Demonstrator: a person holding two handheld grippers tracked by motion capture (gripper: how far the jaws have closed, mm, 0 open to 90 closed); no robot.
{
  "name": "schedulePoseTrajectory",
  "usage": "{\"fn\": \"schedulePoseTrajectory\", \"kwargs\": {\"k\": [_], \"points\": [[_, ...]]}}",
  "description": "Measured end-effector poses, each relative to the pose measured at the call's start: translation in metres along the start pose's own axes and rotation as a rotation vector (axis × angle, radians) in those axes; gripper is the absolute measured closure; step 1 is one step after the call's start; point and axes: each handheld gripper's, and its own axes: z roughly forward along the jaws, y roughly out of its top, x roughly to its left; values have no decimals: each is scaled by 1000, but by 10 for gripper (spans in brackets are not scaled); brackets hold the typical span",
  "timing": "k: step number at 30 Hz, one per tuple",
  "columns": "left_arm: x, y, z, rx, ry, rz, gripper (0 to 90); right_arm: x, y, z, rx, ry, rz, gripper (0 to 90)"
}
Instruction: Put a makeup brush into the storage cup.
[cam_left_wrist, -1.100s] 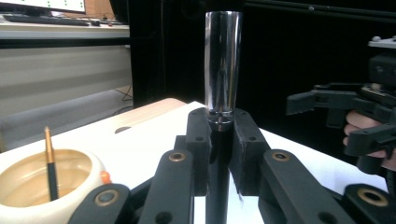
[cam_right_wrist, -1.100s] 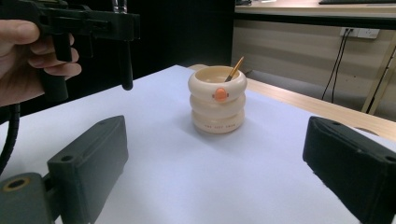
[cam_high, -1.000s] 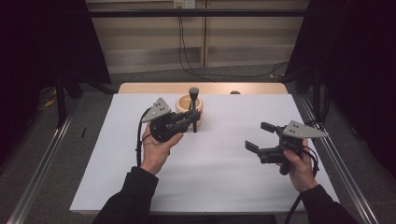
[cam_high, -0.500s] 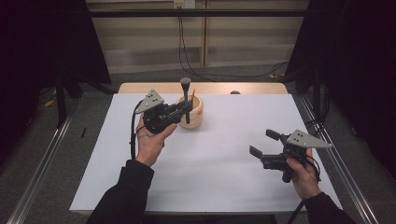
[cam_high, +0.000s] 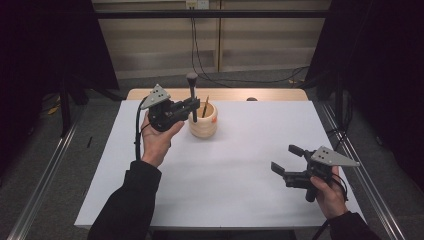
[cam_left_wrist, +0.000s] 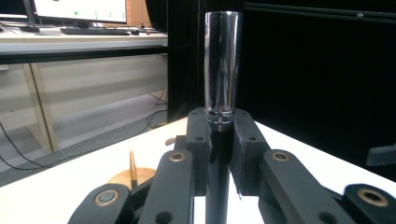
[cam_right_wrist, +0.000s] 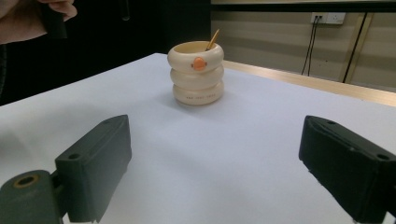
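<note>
A cream ribbed cup (cam_high: 205, 127) (cam_right_wrist: 198, 86) with an orange dot stands at the far middle of the white table (cam_high: 225, 195). A thin golden stick (cam_high: 205, 106) (cam_right_wrist: 214, 38) (cam_left_wrist: 132, 164) leans inside it. My left gripper (cam_high: 192, 106) (cam_left_wrist: 219, 135) is shut on a slim upright brush-like tool (cam_high: 192, 85) with a black handle and a chrome sleeve (cam_left_wrist: 222, 60), held at the cup's left rim. Whether its lower end is still inside the cup I cannot tell. My right gripper (cam_high: 286, 159) (cam_right_wrist: 217, 161) hovers open over the near right of the table, with nothing between its jaws.
Metal rails (cam_high: 45, 175) run along both sides of the table and a wooden strip (cam_high: 270, 94) lines its far edge, with a small dark object (cam_high: 251, 99) on it. Cables (cam_high: 197, 45) hang behind. The left hand (cam_right_wrist: 28, 18) appears at the right gripper view's top left.
The left gripper has risen and shifted left and away with the tool, which now stands higher by the cup. The right gripper has drawn back toward the near right and sunk.
</note>
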Motion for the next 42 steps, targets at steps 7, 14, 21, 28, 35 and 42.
{"fn": "schedulePoseTrajectory", "kwargs": {"k": [7, 14, 21, 28, 35, 42], "points": [[13, 5, 9, 0, 34, 2, 796, 0, -5, -3, -4, -11, 2, 90], [21, 5, 22, -9, 59, 2, 796, 0, -7, -5, -8, -10, 13, 90], [33, -6, 37, 32, 94, -29, 796, 0, -8, -4, -6, 0, 10, 90], [43, -11, 42, 21, 113, -36, 796, -1, -8, -4, -3, 10, 16, 89], [47, -22, 54, 41, 116, -61, 796, -1, -8, -4, 8, 28, 5, 89], [42, -27, 66, 36, 112, -50, 796, -2, -9, -3, 4, 26, 10, 89]]}}
